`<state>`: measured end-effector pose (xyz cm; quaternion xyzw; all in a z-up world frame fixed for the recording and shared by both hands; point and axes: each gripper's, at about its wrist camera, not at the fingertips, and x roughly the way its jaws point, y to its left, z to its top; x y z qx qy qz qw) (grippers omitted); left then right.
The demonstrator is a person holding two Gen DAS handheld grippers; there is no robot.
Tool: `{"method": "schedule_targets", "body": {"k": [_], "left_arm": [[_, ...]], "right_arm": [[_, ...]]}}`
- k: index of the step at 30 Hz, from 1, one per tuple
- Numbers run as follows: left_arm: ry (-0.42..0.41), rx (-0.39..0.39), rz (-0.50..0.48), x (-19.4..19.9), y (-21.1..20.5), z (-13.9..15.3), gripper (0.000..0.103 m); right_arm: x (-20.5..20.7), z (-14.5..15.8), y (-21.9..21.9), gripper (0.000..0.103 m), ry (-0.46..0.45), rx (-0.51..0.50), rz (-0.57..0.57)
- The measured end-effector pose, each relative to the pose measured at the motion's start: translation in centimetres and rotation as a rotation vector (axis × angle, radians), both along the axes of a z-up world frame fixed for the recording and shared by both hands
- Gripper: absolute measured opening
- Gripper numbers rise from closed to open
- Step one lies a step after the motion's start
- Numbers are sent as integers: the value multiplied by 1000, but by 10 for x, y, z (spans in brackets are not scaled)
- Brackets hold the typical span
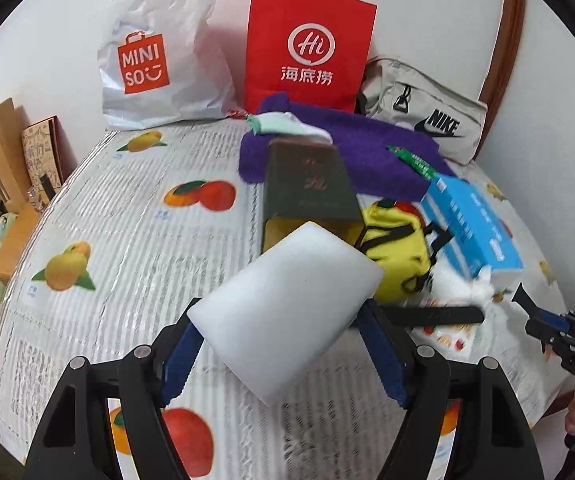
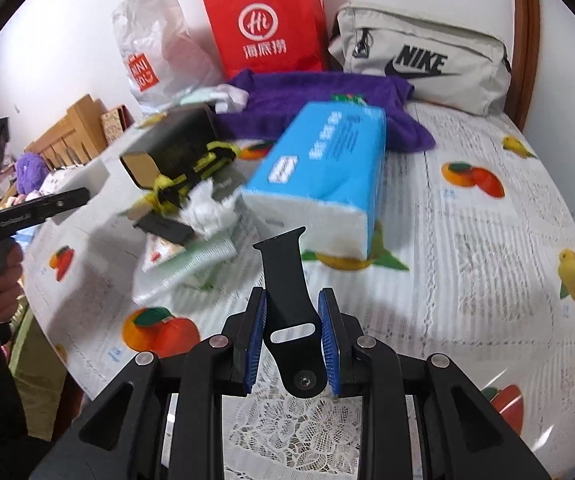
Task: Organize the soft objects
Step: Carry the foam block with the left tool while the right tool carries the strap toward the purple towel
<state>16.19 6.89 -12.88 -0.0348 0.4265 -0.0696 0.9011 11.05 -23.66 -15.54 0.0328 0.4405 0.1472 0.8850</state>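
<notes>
A: Well, how is the white foam block seen in relation to the left gripper?

B: It is clamped between the two blue pads, with most of the block jutting forward past the fingertips and tilted, above the fruit-printed tablecloth. Its far corner is seen just in front of the open end of the dark box.

A: And the right gripper?

B: A black strap is gripped there. Its rounded end, with the slot and the small stud, is squeezed between the blue pads, and the rest is pointed forward beyond the fingertips, toward the blue tissue pack.

A: What is noted beyond the fingers?

B: A yellow pouch is seen between box and tissue pack, a purple towel behind them, and a red paper bag against the wall.
</notes>
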Motion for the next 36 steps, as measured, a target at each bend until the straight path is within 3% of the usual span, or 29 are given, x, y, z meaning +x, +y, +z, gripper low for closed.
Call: {"method": "schedule_targets", "body": {"k": [11,36], "left_arm": [[-33,-18,-26,36,-13,32,75],[-51,-33,-52,171,-28,61,75]], "right_arm": [[32,42,-3,26,-83,60,43],[194,78,2,27,-151,-2,14]]}}
